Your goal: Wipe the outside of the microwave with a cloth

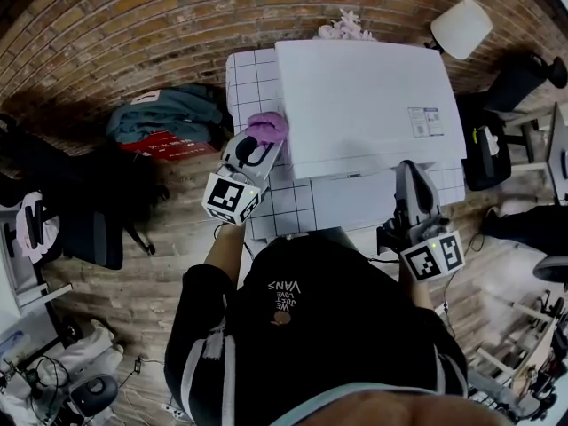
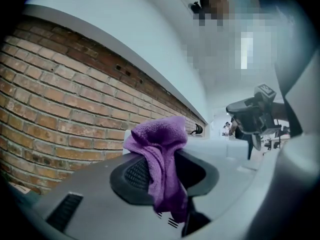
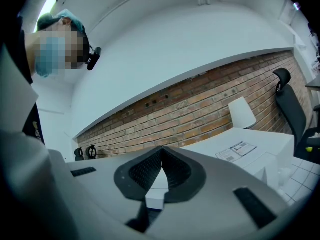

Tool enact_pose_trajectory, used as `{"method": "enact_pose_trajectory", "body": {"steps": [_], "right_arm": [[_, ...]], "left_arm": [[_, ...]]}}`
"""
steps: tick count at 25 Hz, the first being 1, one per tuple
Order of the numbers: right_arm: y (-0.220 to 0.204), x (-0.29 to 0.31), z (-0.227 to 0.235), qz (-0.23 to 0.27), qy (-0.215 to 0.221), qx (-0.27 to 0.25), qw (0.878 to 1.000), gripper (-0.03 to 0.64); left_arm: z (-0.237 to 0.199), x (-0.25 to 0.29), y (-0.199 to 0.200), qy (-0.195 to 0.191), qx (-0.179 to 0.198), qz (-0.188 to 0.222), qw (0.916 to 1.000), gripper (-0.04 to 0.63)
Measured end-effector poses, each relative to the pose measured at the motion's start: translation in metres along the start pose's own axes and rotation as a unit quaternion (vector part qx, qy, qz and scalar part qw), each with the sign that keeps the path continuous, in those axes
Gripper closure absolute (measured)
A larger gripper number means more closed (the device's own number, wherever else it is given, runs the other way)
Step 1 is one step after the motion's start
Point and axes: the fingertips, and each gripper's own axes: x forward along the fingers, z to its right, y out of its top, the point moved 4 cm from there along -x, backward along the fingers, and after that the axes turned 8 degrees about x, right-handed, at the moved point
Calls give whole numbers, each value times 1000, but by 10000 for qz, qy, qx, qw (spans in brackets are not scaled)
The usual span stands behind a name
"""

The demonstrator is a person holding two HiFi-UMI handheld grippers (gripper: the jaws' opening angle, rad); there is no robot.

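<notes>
Head view: white microwave (image 1: pixel 364 105) sits on a white tiled table (image 1: pixel 244 78), seen from above, with 1 printed label (image 1: pixel 424 121) near the right edge of its top. Brick wall (image 1: pixel 133 25) is behind the table. Something pink (image 1: pixel 344 27) sits just behind the microwave; I can't tell what it is.

Left gripper (image 1: pixel 256 153) is at the microwave's left side near the front corner. Its jaws are clamped on a purple cloth (image 1: pixel 269 128). The cloth bunches up past the fingertips and lies against the microwave's top-left edge. It looks like contact, but I can't confirm it from this angle.

Left gripper view: the cloth is pinched between the 2 dark pads, nearly closed on the fabric. 1 wad sticks up above the jaws and 1 tail hangs down in front of them. Brick wall is on the left and a black office chair (image 2: pixel 255 111) is far right.

Right gripper (image 3: pixel 161 151) has its jaws together with the tips touching and nothing between them. In the head view it sits at the microwave's front right, low over the table edge and close to the microwave's front face. Right gripper view shows the microwave beyond and to the right of the jaws, label facing up, brick wall behind.

The 2 grippers are well apart, 1 at each front corner of the microwave.
</notes>
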Motion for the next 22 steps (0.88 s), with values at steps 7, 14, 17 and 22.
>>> {"method": "enact_pose_trajectory", "body": {"steps": [7,14,17,22], "right_arm": [[12,18,16,-33,-28,-62,10000,617],[18,30,19,-127,94,-122,9998,617],[18,32,22,-159,85,-117,9998,617],[15,32,17,-184,170,-101,9996,617]], "left_arm": [[-71,59,1,265,243,92,9993,466],[-124,102,3,472,331,57,9983,466],[-133,111,3,523,319,48,9981,466],[-131,103,5,569,218,98,9981,466]]}}
